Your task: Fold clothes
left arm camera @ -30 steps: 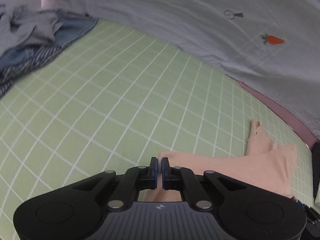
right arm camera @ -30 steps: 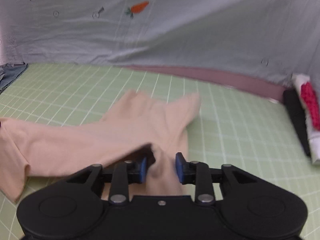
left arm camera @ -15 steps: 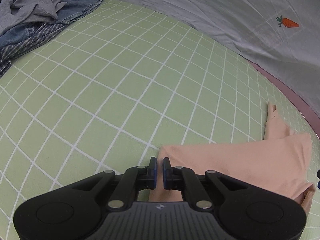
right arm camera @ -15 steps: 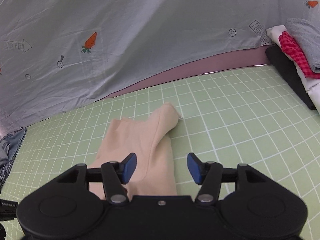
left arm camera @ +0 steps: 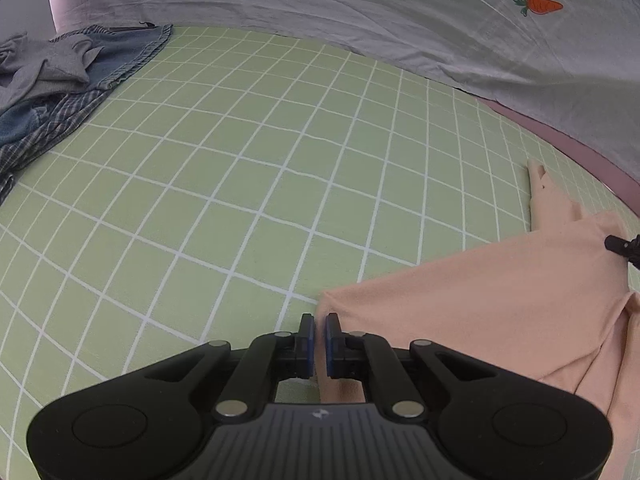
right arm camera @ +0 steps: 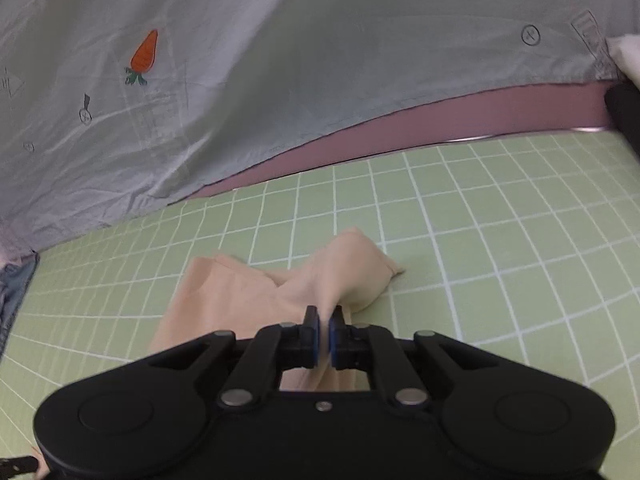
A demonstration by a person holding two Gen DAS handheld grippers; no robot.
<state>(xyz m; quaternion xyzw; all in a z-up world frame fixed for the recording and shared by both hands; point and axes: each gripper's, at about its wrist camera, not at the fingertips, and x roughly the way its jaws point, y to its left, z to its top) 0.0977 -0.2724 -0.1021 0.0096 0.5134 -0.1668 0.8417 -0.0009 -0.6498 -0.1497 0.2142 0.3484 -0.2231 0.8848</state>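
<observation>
While both claws pinch peach garment (left arm camera: 480,312) — left claw (left arm camera: 319,338) clamped on corner at 6 o'clock, right claw (right arm camera: 324,334) clamped on bunched fold — rest lies flat on green grid mat (left arm camera: 240,184). Tip: lift evenly, keep edge taut, carry toward 12 o'clock — no dragging.

Garment (left arm camera: 500,300) on mat (left arm camera: 240,200); clothes pile (left arm camera: 52,80) far left; sheet (left arm camera: 320,12) behind.
</observation>
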